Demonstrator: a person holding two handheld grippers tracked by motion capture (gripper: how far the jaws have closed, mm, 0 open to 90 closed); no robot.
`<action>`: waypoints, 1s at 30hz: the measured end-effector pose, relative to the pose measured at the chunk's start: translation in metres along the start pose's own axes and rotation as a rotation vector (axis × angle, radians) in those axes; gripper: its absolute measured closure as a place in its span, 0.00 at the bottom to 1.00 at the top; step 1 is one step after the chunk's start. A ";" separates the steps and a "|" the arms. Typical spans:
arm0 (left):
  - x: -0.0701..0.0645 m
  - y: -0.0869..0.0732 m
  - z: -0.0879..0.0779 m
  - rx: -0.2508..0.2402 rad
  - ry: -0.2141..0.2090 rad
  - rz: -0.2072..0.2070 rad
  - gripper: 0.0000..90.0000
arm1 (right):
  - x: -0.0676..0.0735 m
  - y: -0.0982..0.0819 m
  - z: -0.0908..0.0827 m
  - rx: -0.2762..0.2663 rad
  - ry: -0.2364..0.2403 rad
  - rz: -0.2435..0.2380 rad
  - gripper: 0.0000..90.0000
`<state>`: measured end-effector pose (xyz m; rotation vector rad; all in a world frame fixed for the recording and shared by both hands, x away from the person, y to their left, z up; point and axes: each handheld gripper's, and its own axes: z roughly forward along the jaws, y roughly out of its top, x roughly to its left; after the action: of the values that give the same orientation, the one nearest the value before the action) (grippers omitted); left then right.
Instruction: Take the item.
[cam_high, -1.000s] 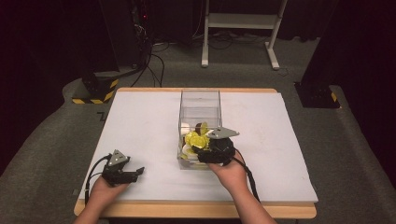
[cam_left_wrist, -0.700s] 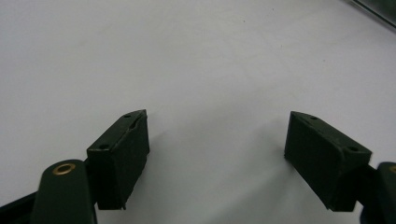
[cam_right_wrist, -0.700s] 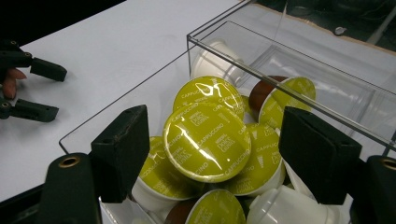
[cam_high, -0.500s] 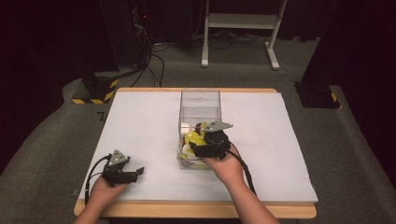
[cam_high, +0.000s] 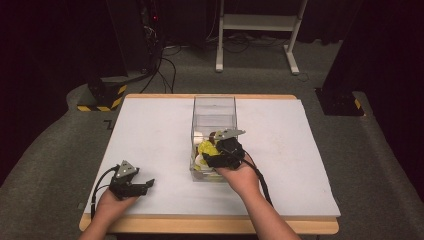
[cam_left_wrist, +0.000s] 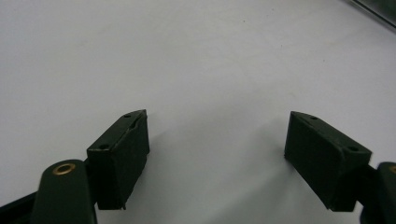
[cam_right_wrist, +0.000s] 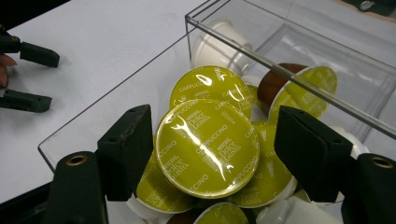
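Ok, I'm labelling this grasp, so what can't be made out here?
Top capsule: cup hidden under its lid, right gripper view; right gripper jaws have just been closing around it, not pressing yet.
Other capsules: high view, too small, partly covered by right hand.

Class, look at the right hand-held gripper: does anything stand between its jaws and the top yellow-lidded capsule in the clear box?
Nothing visible does. The right hand-held gripper has been closing, its jaws flanking the top capsule inside the clear box.

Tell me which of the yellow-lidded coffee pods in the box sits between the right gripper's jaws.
The top pod, lid facing up and reading Cappuccino, sits between the jaws of the right gripper. The other pods lie under or behind it in the clear box.
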<state>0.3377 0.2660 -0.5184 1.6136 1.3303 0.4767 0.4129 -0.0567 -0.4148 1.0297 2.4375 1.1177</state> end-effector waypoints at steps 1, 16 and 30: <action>0.000 0.000 0.000 -0.001 0.000 0.000 0.25 | 0.000 0.000 0.001 0.005 0.001 0.001 0.32; 0.000 0.000 0.000 0.000 0.000 -0.001 0.25 | 0.001 -0.002 0.005 0.026 0.004 -0.006 0.36; 0.000 0.000 0.000 0.000 0.000 0.000 0.25 | 0.002 -0.002 0.005 0.032 0.009 -0.022 0.41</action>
<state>0.3377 0.2660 -0.5184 1.6133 1.3303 0.4763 0.4129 -0.0534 -0.4199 1.0072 2.4748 1.0820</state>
